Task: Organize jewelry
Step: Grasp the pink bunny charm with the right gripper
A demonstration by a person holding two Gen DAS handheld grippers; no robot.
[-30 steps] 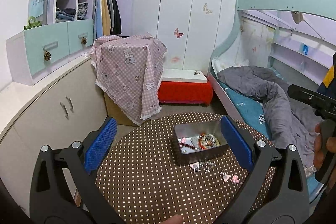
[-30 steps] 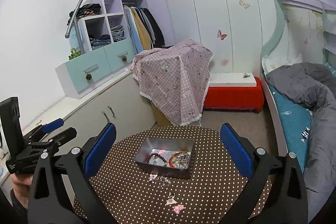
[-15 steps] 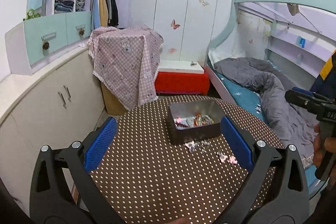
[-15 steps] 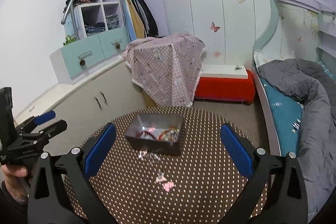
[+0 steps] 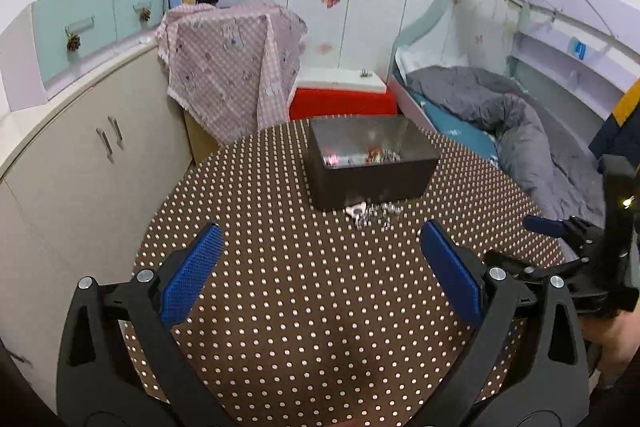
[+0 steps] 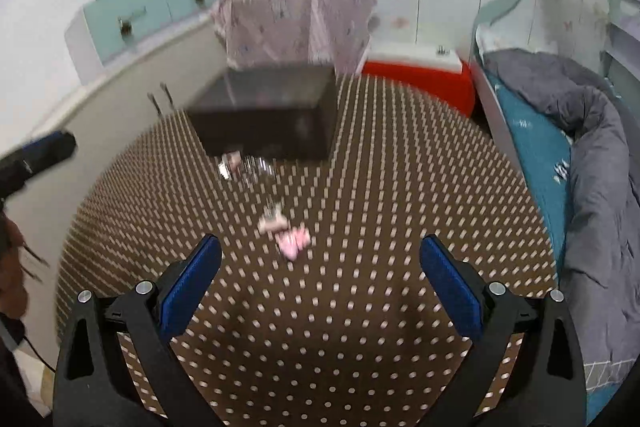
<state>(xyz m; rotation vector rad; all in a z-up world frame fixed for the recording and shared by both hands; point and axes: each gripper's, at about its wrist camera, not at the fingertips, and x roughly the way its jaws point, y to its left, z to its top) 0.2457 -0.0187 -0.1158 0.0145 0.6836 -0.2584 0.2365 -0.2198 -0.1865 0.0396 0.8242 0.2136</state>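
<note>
A dark metal box (image 5: 370,163) with jewelry inside stands on the round brown polka-dot table (image 5: 280,299). A small silver jewelry pile (image 5: 376,217) lies just in front of it. In the blurred right wrist view the box (image 6: 266,121) is ahead, the silver pile (image 6: 248,169) lies before it, and pink pieces (image 6: 290,237) lie nearer. My left gripper (image 5: 320,275) is open and empty, low over the table's near side. My right gripper (image 6: 320,279) is open and empty, just short of the pink pieces.
A pink checked cloth covers something (image 5: 236,67) behind the table. A red bench (image 5: 340,99) stands beyond it. White cabinets (image 5: 80,147) are to the left, and a bed with a grey duvet (image 5: 512,123) is to the right.
Both grippers have come down and forward toward the table. The box and loose jewelry now look closer and larger. Both stay open.
</note>
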